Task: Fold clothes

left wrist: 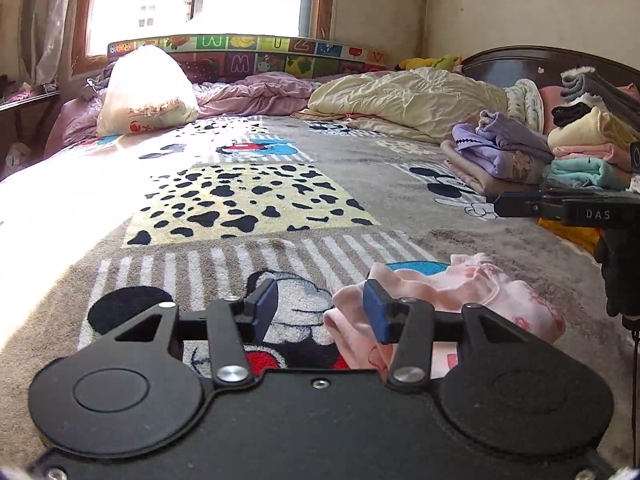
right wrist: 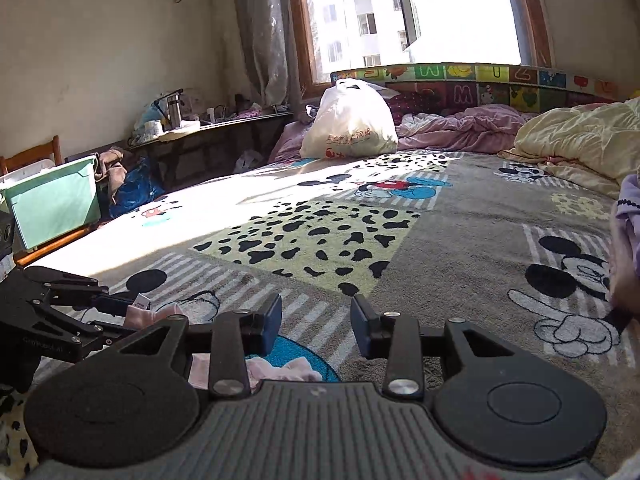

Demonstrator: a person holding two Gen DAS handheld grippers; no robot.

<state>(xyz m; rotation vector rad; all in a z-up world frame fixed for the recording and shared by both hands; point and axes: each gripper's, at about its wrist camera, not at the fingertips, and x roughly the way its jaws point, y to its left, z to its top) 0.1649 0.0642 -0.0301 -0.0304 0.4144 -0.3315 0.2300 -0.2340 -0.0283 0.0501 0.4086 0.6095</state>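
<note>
A small pale pink garment (left wrist: 492, 292) lies crumpled on the cartoon-print blanket (left wrist: 248, 196) near the front of the bed. My left gripper (left wrist: 322, 312) is open low over the blanket, its right pad against the garment's left edge and some pink cloth between the jaws. In the right wrist view the left gripper (right wrist: 120, 316) shows at the left with pink cloth (right wrist: 150, 315) at its tips. My right gripper (right wrist: 316, 324) is open with only blanket between its fingers, and part of the garment (right wrist: 280, 370) lies beneath it. From the left wrist view the right gripper (left wrist: 500, 205) hovers to the right, held by a gloved hand (left wrist: 620, 276).
Piles of folded clothes (left wrist: 584, 148) and purple garments (left wrist: 500, 148) sit at the right by the dark headboard (left wrist: 540, 60). A cream quilt (left wrist: 408, 96) and a white plastic bag (left wrist: 148, 96) lie at the far side under the window. A green bin (right wrist: 52, 200) stands beside the bed.
</note>
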